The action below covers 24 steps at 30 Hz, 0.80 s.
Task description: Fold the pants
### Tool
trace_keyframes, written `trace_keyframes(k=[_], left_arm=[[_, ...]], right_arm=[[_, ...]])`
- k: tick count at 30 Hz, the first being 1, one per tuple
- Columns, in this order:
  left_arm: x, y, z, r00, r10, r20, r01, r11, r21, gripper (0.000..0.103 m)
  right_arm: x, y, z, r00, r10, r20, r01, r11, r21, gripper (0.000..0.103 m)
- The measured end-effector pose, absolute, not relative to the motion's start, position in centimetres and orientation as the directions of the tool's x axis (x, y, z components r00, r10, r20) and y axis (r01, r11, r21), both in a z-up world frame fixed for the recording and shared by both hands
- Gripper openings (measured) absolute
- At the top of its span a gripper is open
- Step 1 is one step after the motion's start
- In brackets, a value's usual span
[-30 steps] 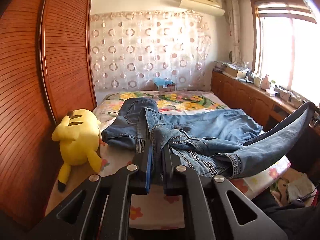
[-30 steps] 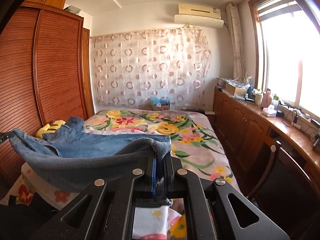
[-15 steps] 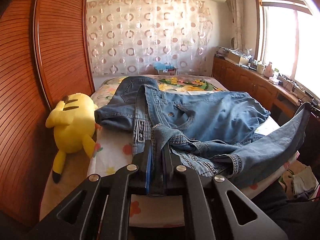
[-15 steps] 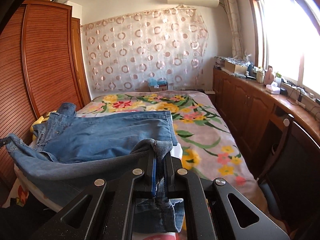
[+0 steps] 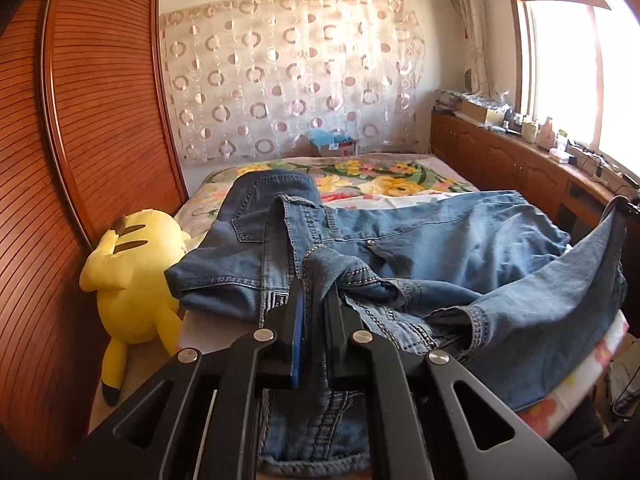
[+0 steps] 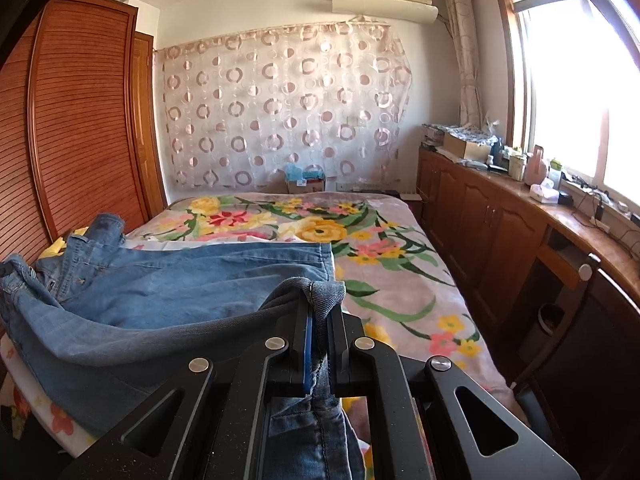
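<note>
Blue jeans [image 5: 440, 240] lie spread across the near half of the bed [image 6: 400, 280], on its floral cover, with one leg lifted off it. Left gripper [image 5: 314, 300] is clamped tight on a bunched fold at the waistband end, denim pinched between its fingers and more hanging below them. Right gripper [image 6: 318, 312] is clamped on the hem of the lifted leg, with the cuff folded over the fingertips. That leg sags in a loose band between the two grippers, above the other leg, which lies flat on the bed. In the right view the flat leg's hem ends just behind the gripper, and the waist end is bunched at the far left. A yellow plush toy [image 5: 132, 276] sits at the bed's left edge against the wooden wardrobe [image 5: 80, 140], touching the jeans' waist area. A patterned curtain [image 6: 280, 108] covers the back wall. A wooden counter [image 6: 520, 208] with clutter runs under the window on the right.
</note>
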<state>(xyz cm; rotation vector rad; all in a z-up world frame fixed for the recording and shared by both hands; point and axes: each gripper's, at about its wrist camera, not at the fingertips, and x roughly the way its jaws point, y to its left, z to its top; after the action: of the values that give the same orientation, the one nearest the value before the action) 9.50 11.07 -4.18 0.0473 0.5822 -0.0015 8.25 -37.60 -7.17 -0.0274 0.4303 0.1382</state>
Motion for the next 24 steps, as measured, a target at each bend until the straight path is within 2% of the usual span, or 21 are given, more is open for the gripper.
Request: trace_keyframes(k=[4, 9, 12, 19, 24], left_arm=[[10.8, 11.2, -3.8, 0.833, 0.014, -0.552, 0.018, 0.998, 0.053, 0.009], [12.5, 11.7, -1.4, 0.859, 0.018, -0.511, 0.003, 0.999, 0.040, 0.009], [14.4, 11.8, -0.2, 0.869, 0.025, -0.495, 0.001, 0.999, 0.053, 0.009], [20.4, 12.2, 0.3, 0.870, 0.050, -0.491, -0.017, 0.997, 0.071, 0.009], [23.9, 12.9, -0.9, 0.852, 0.073, -0.519, -0.039, 0.996, 0.077, 0.009]], right_arm=[[10.1, -37.3, -6.7, 0.901, 0.118, -0.416, -0.127, 0.992, 0.008, 0.005], [11.7, -37.6, -4.4, 0.915, 0.138, -0.378, -0.136, 0.990, 0.033, 0.005], [13.9, -37.2, -3.8, 0.920, 0.132, -0.369, -0.142, 0.990, 0.000, 0.005], [20.6, -35.5, -4.7, 0.912, 0.114, -0.395, -0.152, 0.986, -0.066, 0.005], [24.8, -34.5, -5.7, 0.897, 0.105, -0.430, -0.162, 0.982, -0.098, 0.005]])
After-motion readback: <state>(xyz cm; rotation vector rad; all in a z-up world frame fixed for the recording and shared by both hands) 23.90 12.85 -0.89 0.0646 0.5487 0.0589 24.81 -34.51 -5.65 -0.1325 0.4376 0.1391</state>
